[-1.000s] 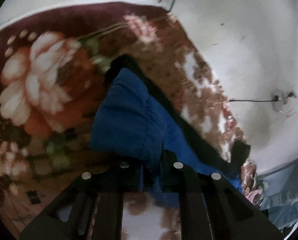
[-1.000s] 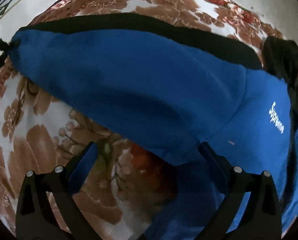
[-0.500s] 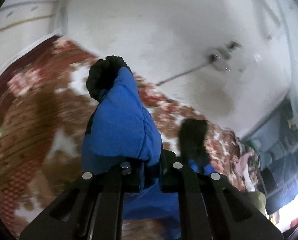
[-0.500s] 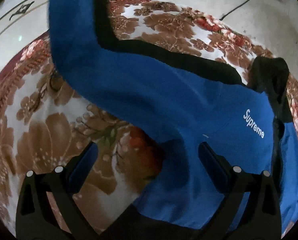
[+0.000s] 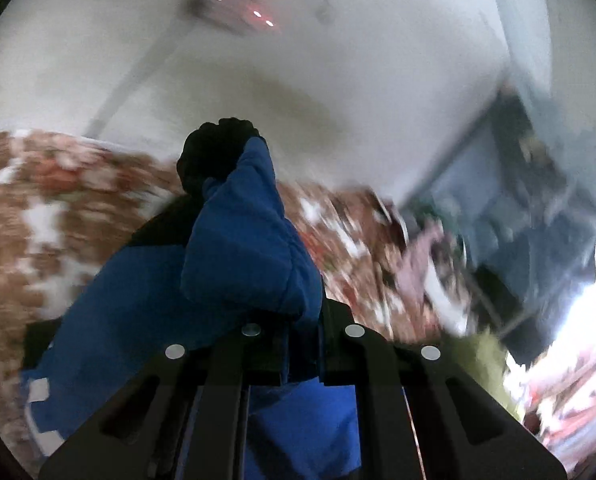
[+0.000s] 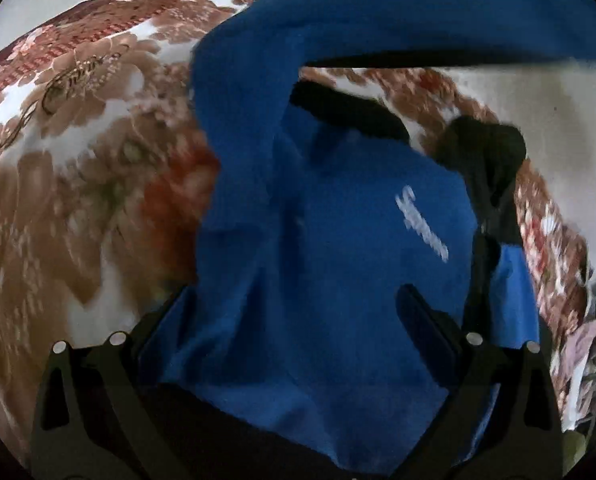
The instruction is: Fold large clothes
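A blue sweatshirt [image 6: 350, 240] with black trim and a white chest logo [image 6: 420, 222] lies on a floral blanket [image 6: 78, 160]. My left gripper [image 5: 304, 320] is shut on the blue sleeve [image 5: 242, 256] just behind its black cuff [image 5: 214, 156], which sticks up past the fingers. In the right wrist view that lifted sleeve [image 6: 418, 12] arches across the top, over the body. My right gripper [image 6: 298, 312] stands open, jaws wide apart, low over the sweatshirt's body, whose cloth fills the space between the fingers. A black bunched part [image 6: 486, 148] lies at the right.
Beyond the blanket [image 5: 30, 216] is pale floor [image 5: 338, 80] with a power strip [image 5: 234, 12] showing a red light and a cable. Blurred clutter and dark furniture [image 5: 518, 220] stand at the right, with bright light at the far right edge.
My left gripper has risen and swung across with the sleeve, which went from lying stretched out to arching over the body. The right gripper moved slightly closer over the chest.
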{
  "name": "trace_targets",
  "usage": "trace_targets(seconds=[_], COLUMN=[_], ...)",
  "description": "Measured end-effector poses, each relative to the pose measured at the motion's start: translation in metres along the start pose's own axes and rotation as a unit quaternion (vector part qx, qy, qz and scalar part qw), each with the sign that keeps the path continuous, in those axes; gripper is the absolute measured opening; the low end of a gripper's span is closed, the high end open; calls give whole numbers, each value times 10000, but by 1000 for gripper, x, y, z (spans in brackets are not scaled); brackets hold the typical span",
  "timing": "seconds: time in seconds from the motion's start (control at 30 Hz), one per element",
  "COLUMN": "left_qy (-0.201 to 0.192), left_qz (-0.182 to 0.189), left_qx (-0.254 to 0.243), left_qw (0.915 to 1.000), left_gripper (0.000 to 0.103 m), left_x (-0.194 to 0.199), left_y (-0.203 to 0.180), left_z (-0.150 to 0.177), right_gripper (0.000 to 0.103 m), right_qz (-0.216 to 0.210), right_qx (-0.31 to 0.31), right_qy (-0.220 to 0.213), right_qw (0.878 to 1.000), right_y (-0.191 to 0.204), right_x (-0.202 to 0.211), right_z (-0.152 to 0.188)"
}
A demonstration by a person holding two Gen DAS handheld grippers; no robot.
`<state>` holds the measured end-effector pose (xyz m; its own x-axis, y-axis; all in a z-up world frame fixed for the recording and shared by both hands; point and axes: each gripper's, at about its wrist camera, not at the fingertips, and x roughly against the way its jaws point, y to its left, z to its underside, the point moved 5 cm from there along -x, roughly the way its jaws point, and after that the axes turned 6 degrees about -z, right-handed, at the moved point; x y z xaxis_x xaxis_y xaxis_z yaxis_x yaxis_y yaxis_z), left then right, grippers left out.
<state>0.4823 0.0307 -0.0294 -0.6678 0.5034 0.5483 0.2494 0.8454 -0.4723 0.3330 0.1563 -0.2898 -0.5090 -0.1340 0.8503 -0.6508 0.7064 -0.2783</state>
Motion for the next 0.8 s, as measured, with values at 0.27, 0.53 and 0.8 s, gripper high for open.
trace_targets(seconds=[0.27, 0.53, 0.8], left_qy=[1442, 2257, 2830], left_qz=[-501, -1372, -1995], left_qx=[-1004, -1812, -1954], left_qw=[9832, 9473, 9176], left_gripper=[8, 9, 93], left_x=[-188, -275, -285], left_y=[-105, -123, -128], left_z=[123, 219, 250], right_gripper=[98, 98, 98], right_qz=[-14, -344, -282], right_qx=[281, 199, 127], right_qy=[-157, -359, -433], right_qw=[9995, 9986, 9986], right_y=[-30, -30, -49], right_x=[0, 12, 20], right_z=[47, 62, 68])
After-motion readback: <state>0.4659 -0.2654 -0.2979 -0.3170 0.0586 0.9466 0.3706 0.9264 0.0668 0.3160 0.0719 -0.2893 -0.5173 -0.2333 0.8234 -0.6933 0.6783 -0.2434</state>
